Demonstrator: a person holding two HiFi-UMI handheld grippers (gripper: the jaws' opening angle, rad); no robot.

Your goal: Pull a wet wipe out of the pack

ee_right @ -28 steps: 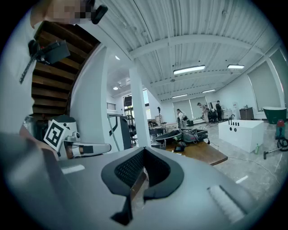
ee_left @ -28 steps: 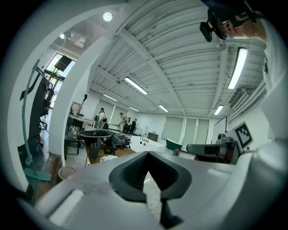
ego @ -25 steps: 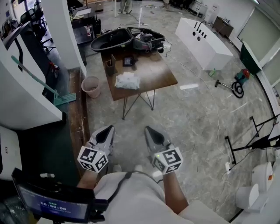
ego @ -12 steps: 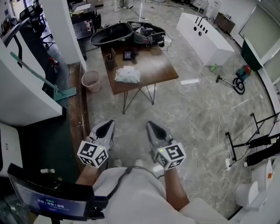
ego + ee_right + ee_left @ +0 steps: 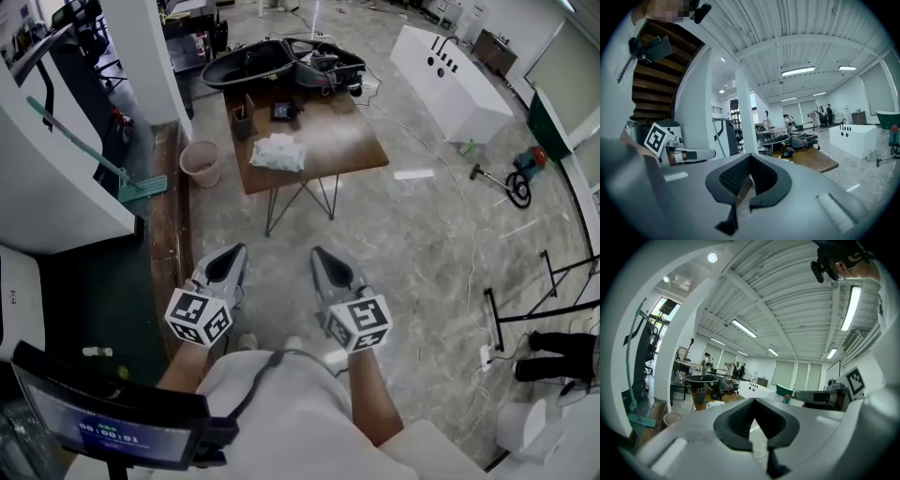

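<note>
- Wet wipe pack [image 5: 278, 152]: lies flat on the wooden table [image 5: 349, 142], toward its near left edge. It is a soft, crinkled, pale packet. At this range it is unclear whether a wipe already protrudes.
- Left gripper [image 5: 228, 255]: held low at the person's waist, well apart from the table. The jaws are closed tip to tip with nothing between them. It has a smooth grey shell and black textured pads. This is likely a carrying posture for the approach.
- Right gripper [image 5: 323, 255]: just beside the left, equally far from the table. The jaws meet at the tips and hold nothing.
- Pink bin [image 5: 199, 161]: round and plastic, on the floor off the table's left side.
</note>
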